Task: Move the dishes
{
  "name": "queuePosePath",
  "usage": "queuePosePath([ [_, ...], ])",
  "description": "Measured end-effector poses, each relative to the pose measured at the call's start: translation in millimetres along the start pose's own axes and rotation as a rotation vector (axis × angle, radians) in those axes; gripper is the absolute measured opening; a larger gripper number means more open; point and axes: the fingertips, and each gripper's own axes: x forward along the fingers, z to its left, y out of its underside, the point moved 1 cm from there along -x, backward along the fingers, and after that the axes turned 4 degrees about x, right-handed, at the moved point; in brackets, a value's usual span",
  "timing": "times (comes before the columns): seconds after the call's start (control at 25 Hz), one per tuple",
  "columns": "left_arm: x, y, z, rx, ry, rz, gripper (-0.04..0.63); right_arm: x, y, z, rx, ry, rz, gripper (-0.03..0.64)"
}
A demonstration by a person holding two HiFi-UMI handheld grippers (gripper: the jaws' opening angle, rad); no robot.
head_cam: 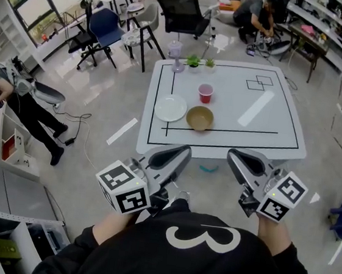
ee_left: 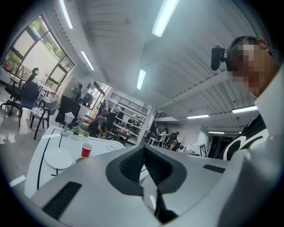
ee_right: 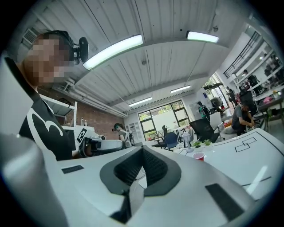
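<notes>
Nearest is the person's black top [head_cam: 194, 253], and just beyond it both hands hold their tools out toward the white table [head_cam: 264, 122]. The left gripper [head_cam: 183, 152] has its jaws pressed together with nothing between them; its own view shows the two dark ribbed pads meeting at the tip [ee_left: 143, 149]. The right gripper [head_cam: 235, 156] is likewise closed and empty, its pads joined at the tip in the right gripper view [ee_right: 142, 149].

Neither tool touches a dish. Both tips sit at the table's near edge, well apart from the dishes. A white plate [head_cam: 170, 108] lies on the near left part of the table, ahead of the left gripper. A tan bowl [head_cam: 199, 118] stands just beside the plate on its right, ahead of the gap between the two tools; whether plate and bowl touch cannot be told. A red cup [head_cam: 205, 93] stands upright behind the bowl. Two small potted plants [head_cam: 201, 62] and a clear glass [head_cam: 175, 55] stand at the far left edge.

From the left gripper view, plate [ee_left: 58, 157] and cup [ee_left: 86, 150] show left of the jaws.
</notes>
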Motion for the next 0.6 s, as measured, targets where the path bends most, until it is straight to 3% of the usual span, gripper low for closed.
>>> queuePosePath([
  [0.6,-7,3,-16,0.032,-0.002,-0.007,0.003,-17,-7,8,-0.009,0.031,-0.020,0.008],
])
